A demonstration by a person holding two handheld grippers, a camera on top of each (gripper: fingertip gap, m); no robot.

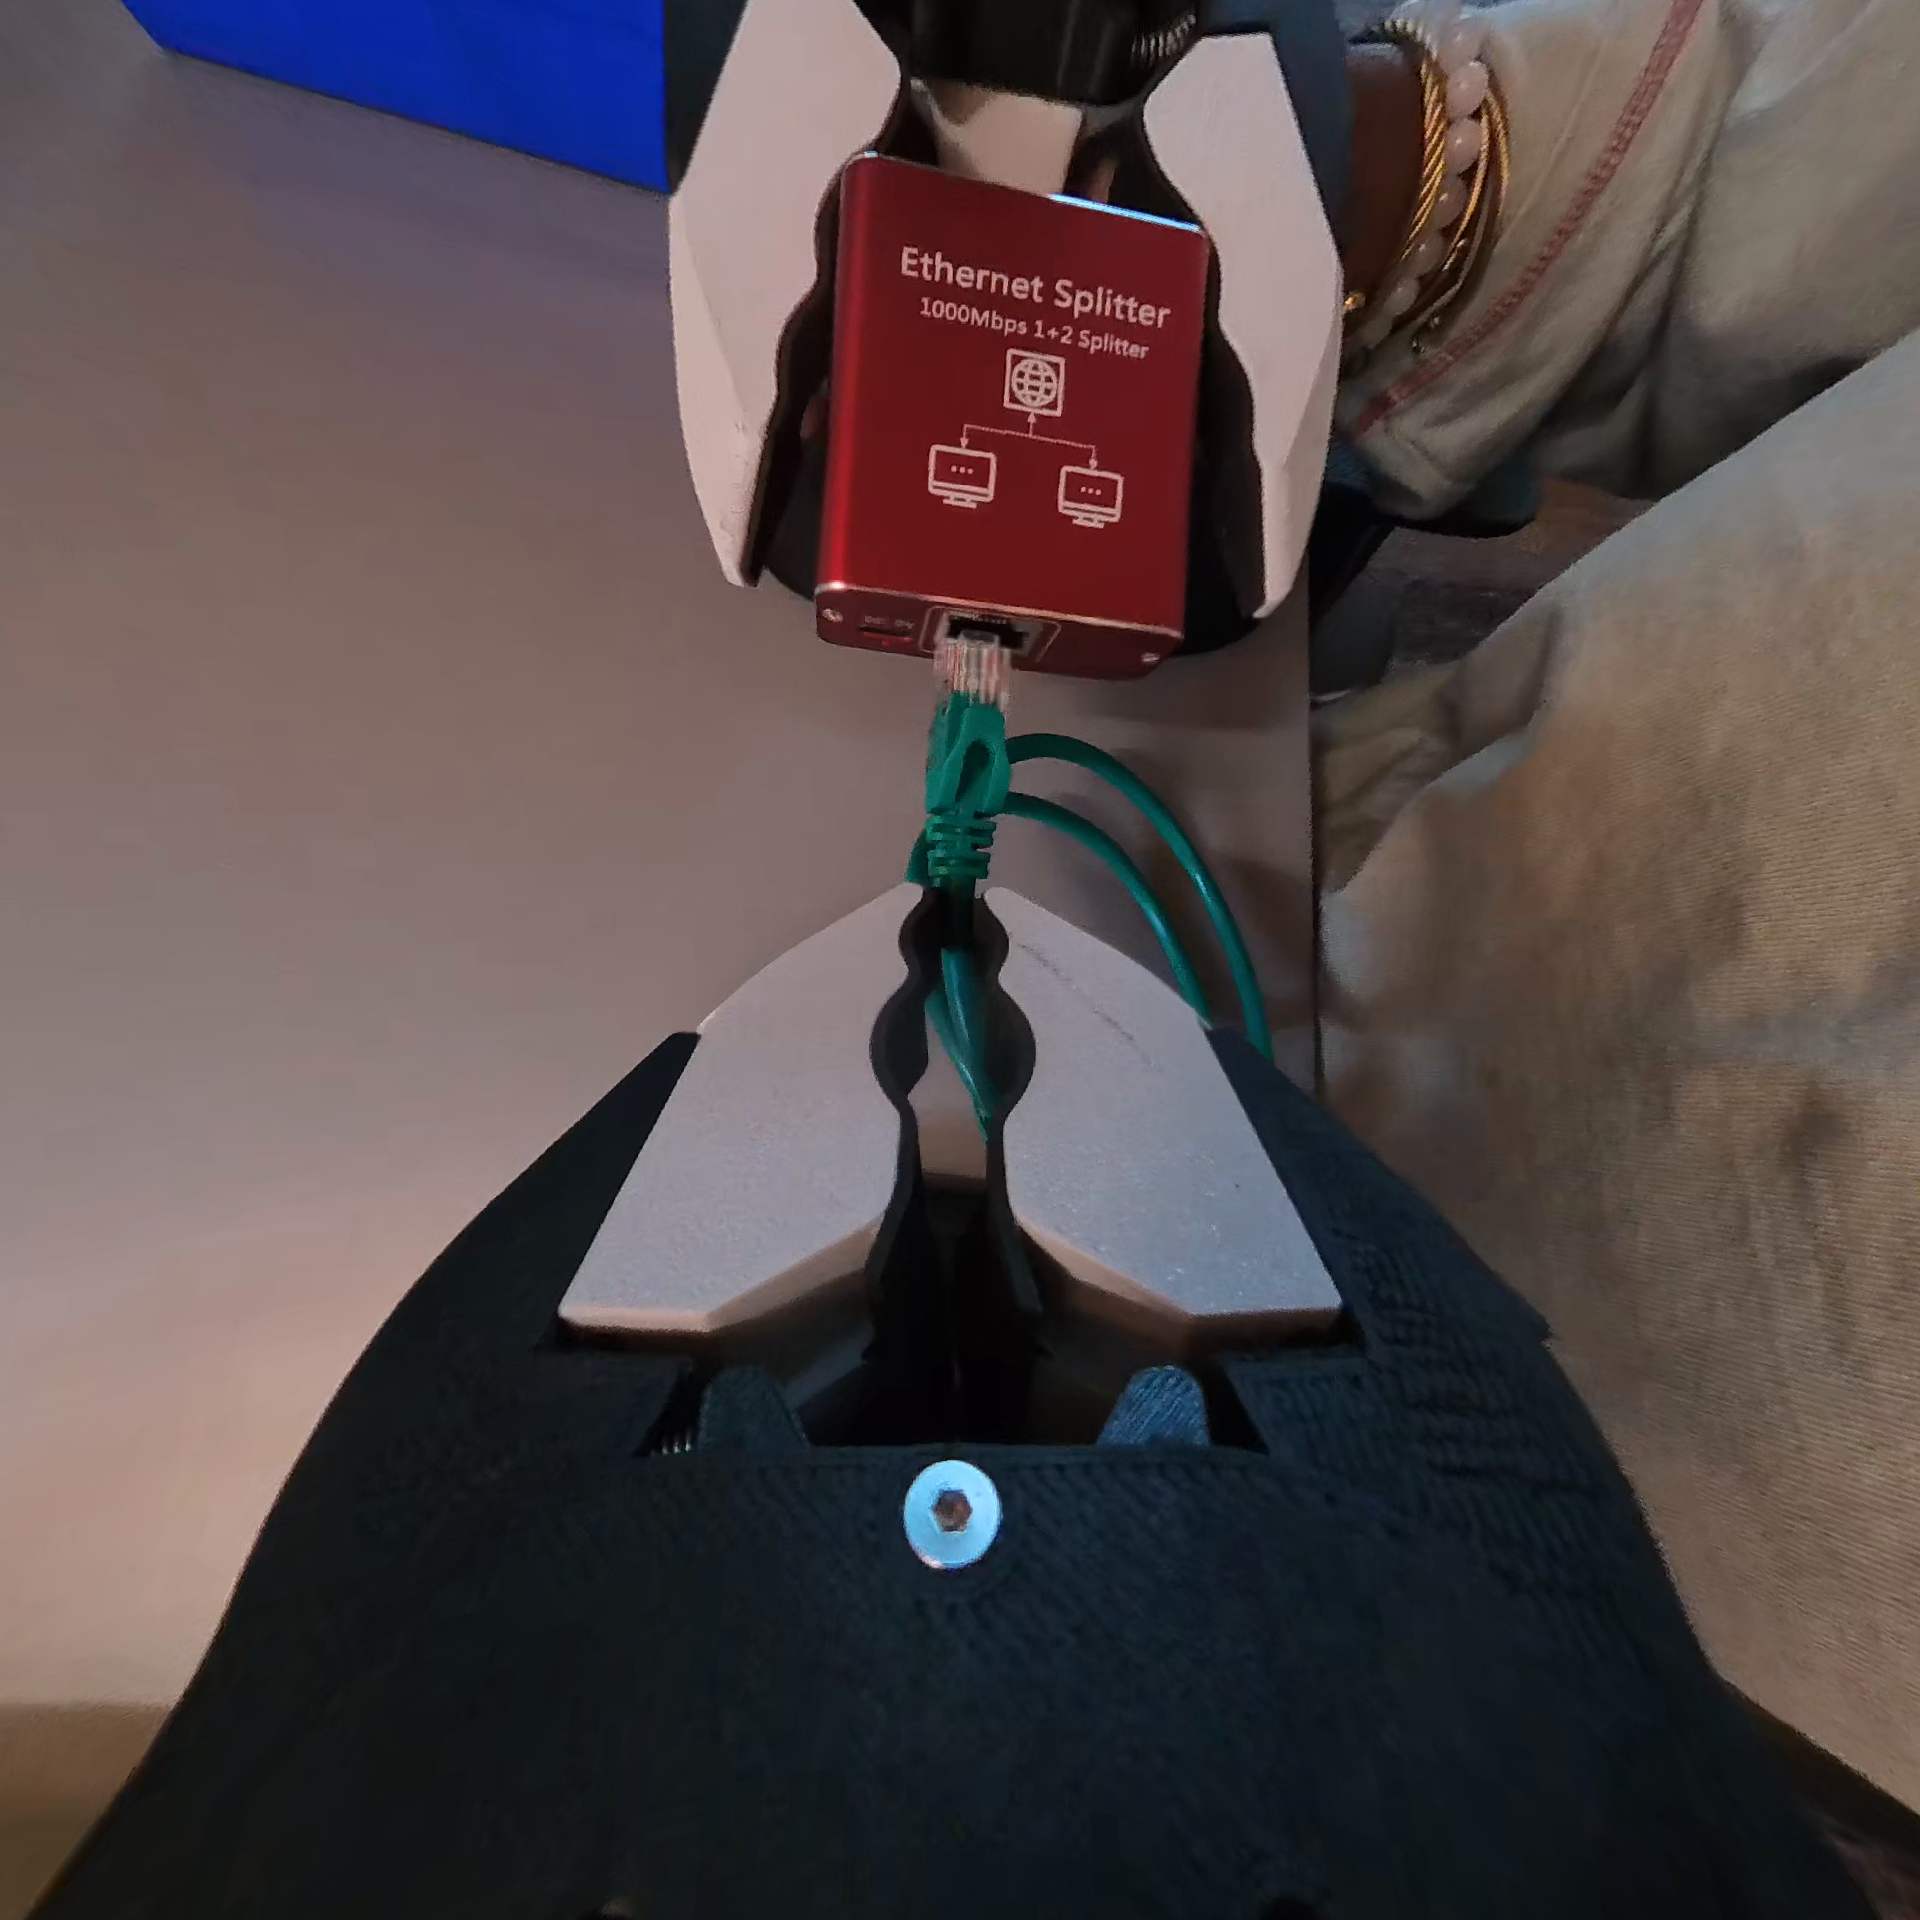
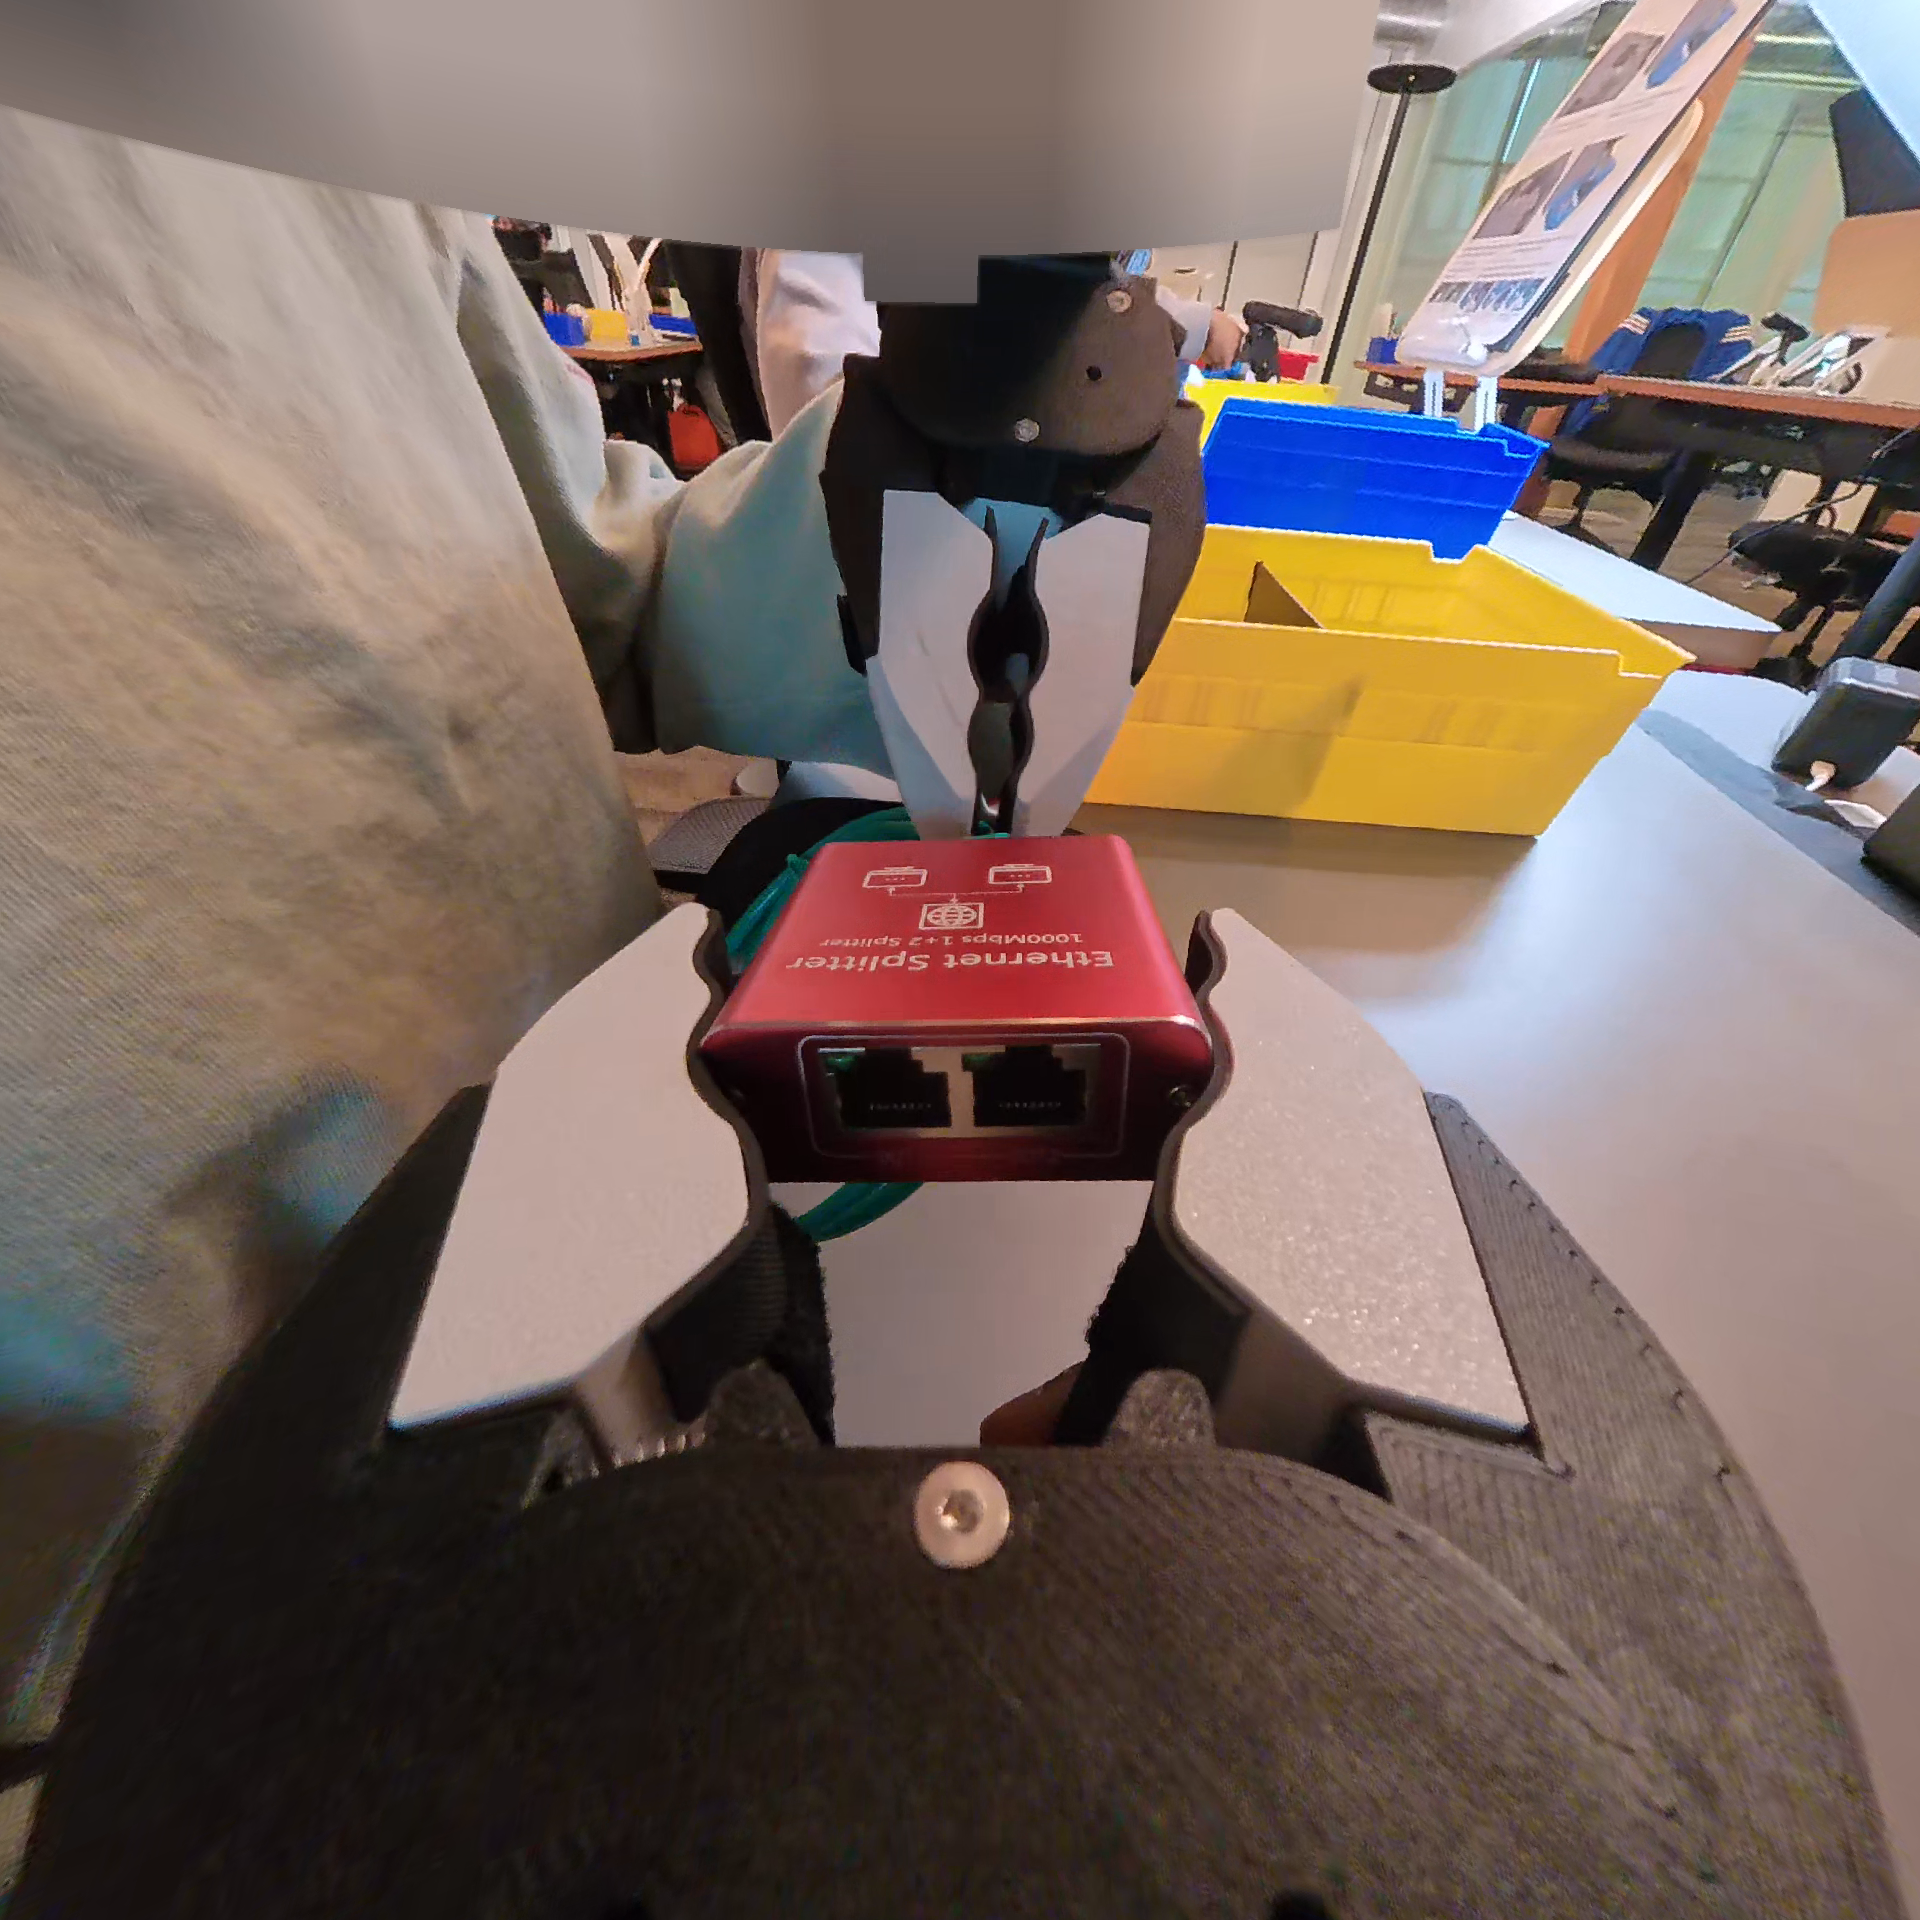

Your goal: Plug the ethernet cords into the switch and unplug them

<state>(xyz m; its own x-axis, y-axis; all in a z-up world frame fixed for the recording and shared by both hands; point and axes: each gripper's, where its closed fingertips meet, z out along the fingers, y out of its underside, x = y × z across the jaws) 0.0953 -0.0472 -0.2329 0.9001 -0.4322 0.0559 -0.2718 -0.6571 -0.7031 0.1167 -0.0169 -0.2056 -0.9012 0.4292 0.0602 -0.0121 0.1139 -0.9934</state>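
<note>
At the small red metal switch box's (image 1: 1013, 416) near port, the left gripper (image 1: 951, 894) pinched the green ethernet cord (image 1: 961, 800); the right gripper (image 2: 961, 1039) clamped the box; a slight tilt could jam the clear plug (image 1: 971, 665).

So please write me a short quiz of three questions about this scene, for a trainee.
1. True or false: the green cable's plug is at the single port of the red switch.
2. The right hand-held gripper holds: A) yellow bin, B) switch, C) cable?
3. How many empty ports face the right wrist camera?

Key: 1 true. 2 B. 3 two. The left hand-held gripper pinches the cable.
</note>
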